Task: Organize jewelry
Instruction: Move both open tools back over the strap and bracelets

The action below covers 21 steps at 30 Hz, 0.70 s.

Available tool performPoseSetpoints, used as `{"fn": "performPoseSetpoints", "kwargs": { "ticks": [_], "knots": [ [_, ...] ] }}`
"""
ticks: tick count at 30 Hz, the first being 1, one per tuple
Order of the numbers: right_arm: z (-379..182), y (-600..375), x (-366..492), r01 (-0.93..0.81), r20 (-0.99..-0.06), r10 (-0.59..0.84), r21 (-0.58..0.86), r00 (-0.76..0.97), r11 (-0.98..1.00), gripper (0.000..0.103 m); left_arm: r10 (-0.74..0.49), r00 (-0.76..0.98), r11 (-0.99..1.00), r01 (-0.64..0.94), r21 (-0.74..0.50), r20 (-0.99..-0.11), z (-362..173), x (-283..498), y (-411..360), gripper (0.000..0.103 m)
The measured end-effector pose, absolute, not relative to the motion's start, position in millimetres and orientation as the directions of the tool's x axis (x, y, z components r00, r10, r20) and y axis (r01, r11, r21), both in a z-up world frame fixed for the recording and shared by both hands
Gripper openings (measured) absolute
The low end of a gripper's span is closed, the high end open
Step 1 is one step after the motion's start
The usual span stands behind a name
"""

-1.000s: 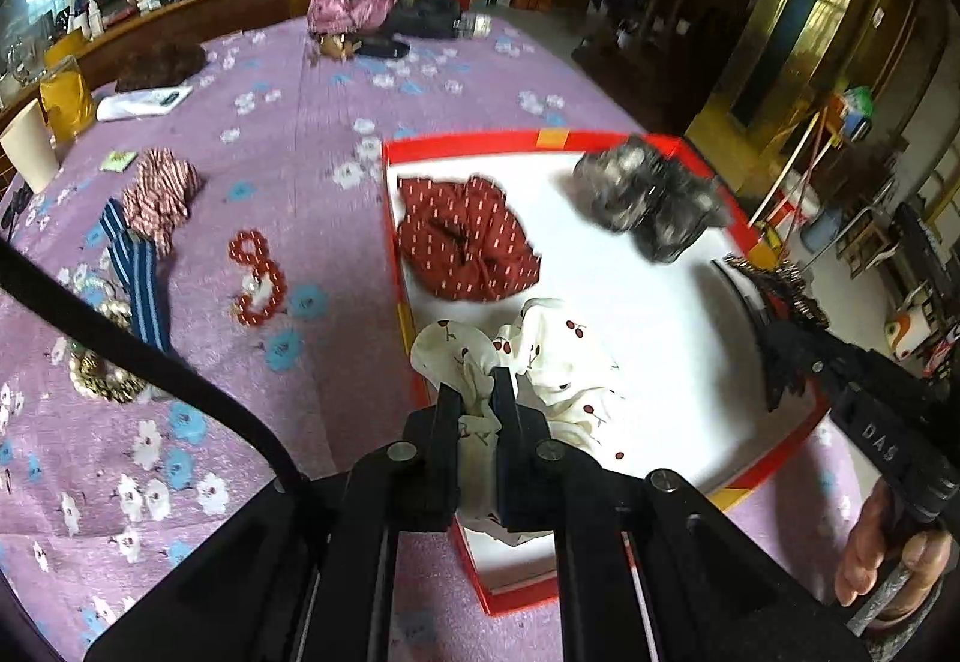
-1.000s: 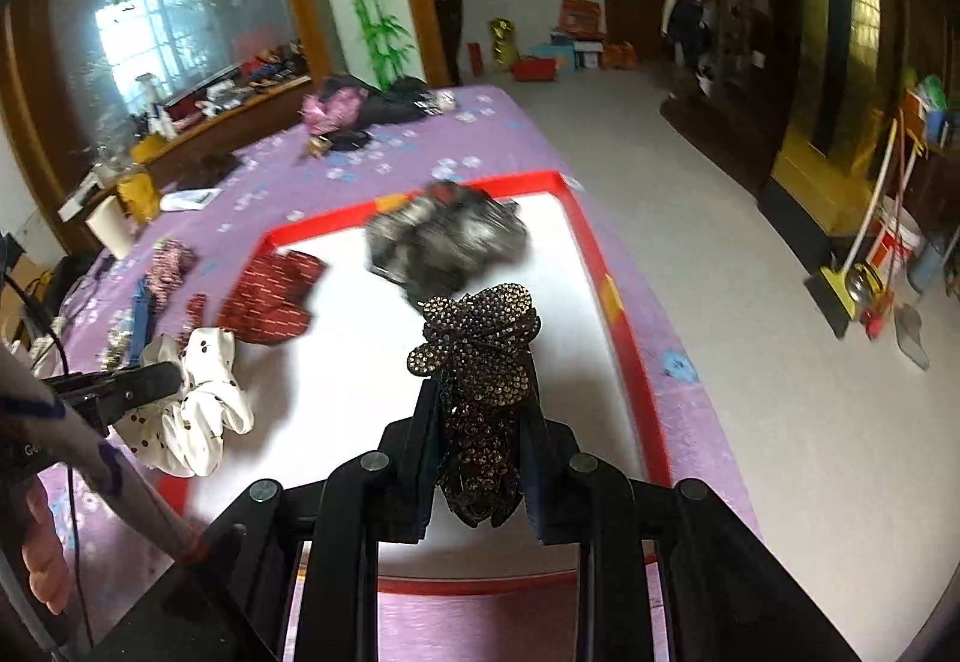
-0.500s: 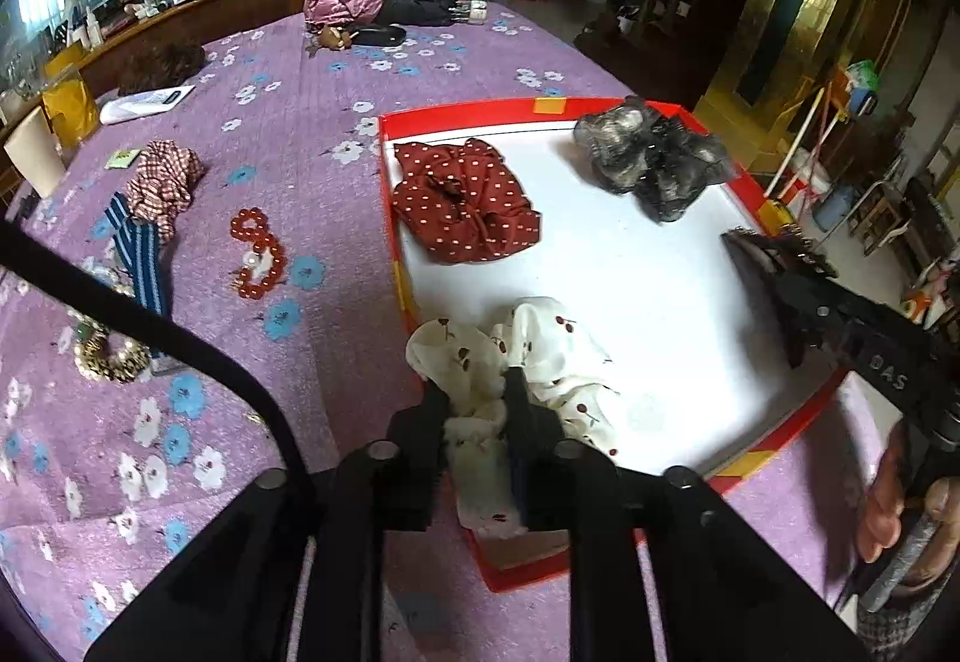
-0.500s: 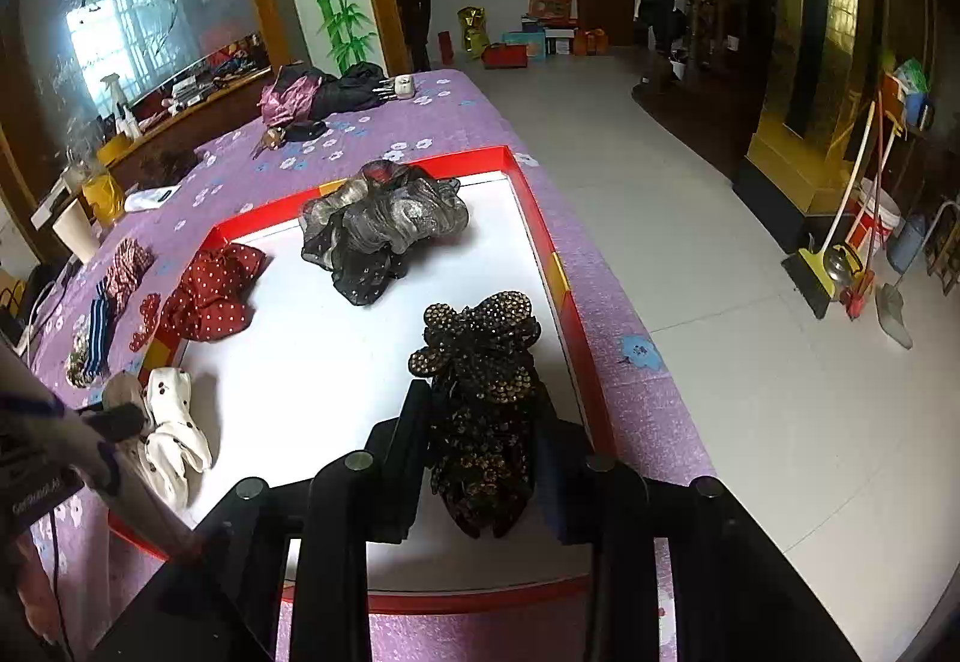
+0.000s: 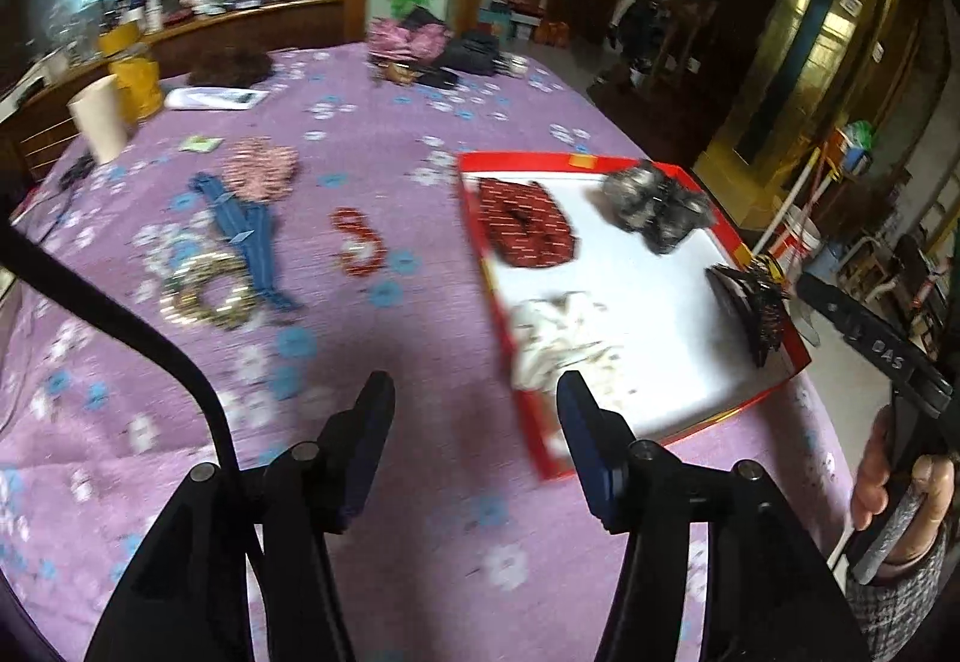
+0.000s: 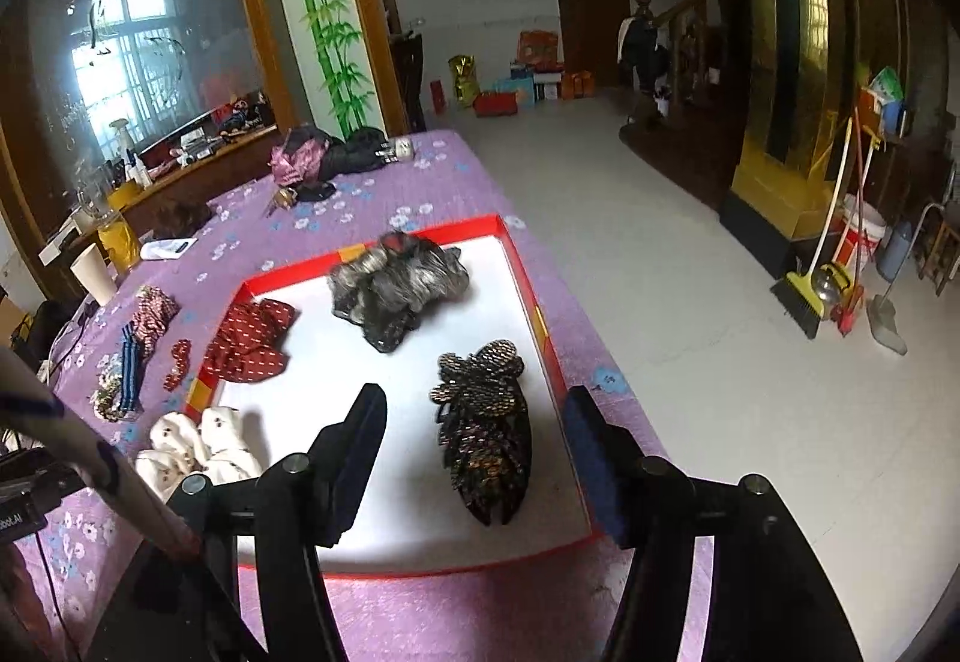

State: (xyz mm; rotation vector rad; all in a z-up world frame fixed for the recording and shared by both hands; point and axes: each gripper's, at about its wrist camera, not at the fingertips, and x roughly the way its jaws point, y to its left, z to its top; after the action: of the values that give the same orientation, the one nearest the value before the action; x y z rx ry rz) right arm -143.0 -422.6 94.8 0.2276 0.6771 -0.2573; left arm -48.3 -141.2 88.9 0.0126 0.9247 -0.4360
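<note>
We hold the left tool over the purple flowered worktop, its jaws spread and nothing between them; they have just been opening. The white cherry-print scrunchie lies released in the red-rimmed tray, at the tray's near-left corner, at 1 o'clock from the left tool tips and apart from them.

We hold the right tool above the tray's white floor, jaws likewise spread after just opening. The dark beaded butterfly hair clip lies flat on the tray floor between the two fingers, with clear gaps on both sides; neither pad presses on it.

Further tray contents, read from the right wrist view:
- red dotted scrunchie at 10 o'clock from the clip, against the left rim;
- grey-black scrunchie at 11 o'clock, near the far rim.

Outside the tray, on the worktop to its left in the left wrist view:
- red bead bracelet, nearest the tray;
- blue striped band, at 9 o'clock from the bracelet;
- gold bead bracelet, at 7 o'clock from the band, touching it;
- checked scrunchie at the band's far end.

This view is motion-blurred.
</note>
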Motion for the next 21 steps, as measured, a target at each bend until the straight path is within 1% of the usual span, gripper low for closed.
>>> {"fn": "performPoseSetpoints", "kwargs": {
  "ticks": [5,10,13,17,21],
  "knots": [
    [108.4,-392.1,-145.8,0.253,-0.623,-0.137,0.101,0.77,0.962,0.065,-0.298,0.572,0.945,0.288,-0.152,-0.764,95.0,-52.5,-87.9,0.055],
    [116.8,-352.3,-142.1,0.176,-0.615,-0.09,0.081,0.784,0.981,0.065,-0.197,0.63,0.978,0.176,-0.109,-0.751,95.2,-50.8,-25.5,0.055],
    [119.1,-327.8,-133.5,0.13,-0.617,-0.052,0.081,0.785,0.988,0.065,-0.157,0.645,0.987,0.124,-0.101,-0.748,93.6,-46.6,6.4,0.055],
    [117.7,-293.5,-115.0,0.062,-0.632,0.018,0.105,0.775,0.993,0.065,-0.119,0.652,0.993,0.083,-0.086,-0.749,90.3,-35.3,36.2,0.055],
    [111.7,-258.5,-92.7,-0.003,-0.65,0.08,0.12,0.756,0.993,0.065,-0.106,0.645,0.994,0.071,-0.079,-0.757,84.0,-19.0,55.1,0.055]
  ]
}}
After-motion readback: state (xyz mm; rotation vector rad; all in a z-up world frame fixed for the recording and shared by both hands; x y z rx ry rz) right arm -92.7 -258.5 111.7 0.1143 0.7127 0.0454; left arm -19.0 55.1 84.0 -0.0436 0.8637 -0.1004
